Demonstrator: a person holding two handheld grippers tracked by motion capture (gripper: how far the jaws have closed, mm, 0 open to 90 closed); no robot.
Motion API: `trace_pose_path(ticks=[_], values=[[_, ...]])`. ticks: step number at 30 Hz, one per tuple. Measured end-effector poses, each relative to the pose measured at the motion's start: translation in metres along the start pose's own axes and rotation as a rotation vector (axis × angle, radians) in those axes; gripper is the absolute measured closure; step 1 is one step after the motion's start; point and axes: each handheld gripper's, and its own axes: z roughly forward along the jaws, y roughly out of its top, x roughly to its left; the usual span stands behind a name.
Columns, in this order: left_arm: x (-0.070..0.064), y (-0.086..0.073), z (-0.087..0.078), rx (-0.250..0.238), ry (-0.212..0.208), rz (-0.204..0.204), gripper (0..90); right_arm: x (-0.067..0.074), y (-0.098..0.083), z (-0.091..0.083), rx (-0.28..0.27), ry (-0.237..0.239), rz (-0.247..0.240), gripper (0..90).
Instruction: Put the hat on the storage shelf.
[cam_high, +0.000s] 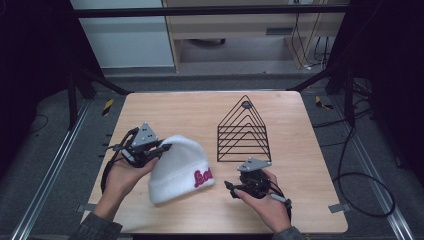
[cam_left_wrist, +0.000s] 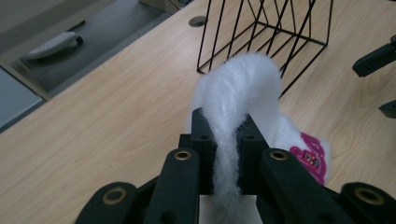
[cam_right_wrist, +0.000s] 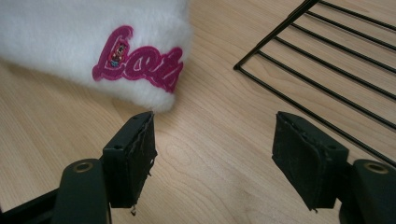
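Bench (cam_high: 210, 112): broad bare wood across the upper left of the high view and along the near edge. Wire rack (cam_high: 243, 131) right of centre, apart from the white hat (cam_high: 177, 170) at lower centre. Left hand-held gripper (cam_high: 162, 149) clamped on the hat's left edge. Right hand-held gripper (cam_high: 229, 189) gaping, nothing between, just beside the hat's lettered brim.
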Motion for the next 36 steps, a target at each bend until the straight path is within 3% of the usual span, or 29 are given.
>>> trace_pose_path(ticks=[5, 13, 19, 24, 28, 33, 36], values=[[0.001, 0.02, -0.017, -0.033, -0.009, 0.034, 81.1, -0.003, -0.001, -0.008, -0.014, -0.006, 0.001, 30.2], [0.007, 0.062, -0.038, -0.057, 0.037, 0.101, 81.1, -0.005, 0.004, -0.019, -0.054, -0.024, 0.01, 29.7], [0.018, 0.089, -0.042, -0.084, 0.011, 0.093, 81.1, -0.006, 0.01, -0.032, -0.089, -0.016, 0.015, 28.4], [0.016, 0.104, -0.041, -0.1, -0.008, 0.092, 81.1, -0.006, 0.013, -0.038, -0.1, -0.025, 0.008, 27.7], [0.015, 0.11, -0.041, -0.098, -0.009, 0.107, 81.1, -0.009, 0.016, -0.044, -0.112, -0.032, 0.007, 28.2], [0.017, 0.12, -0.043, -0.126, -0.016, 0.076, 81.1, -0.011, 0.026, -0.057, -0.145, -0.045, -0.002, 28.4], [0.017, 0.128, -0.045, -0.14, -0.014, 0.082, 81.0, -0.013, 0.034, -0.065, -0.153, -0.042, -0.011, 28.8]])
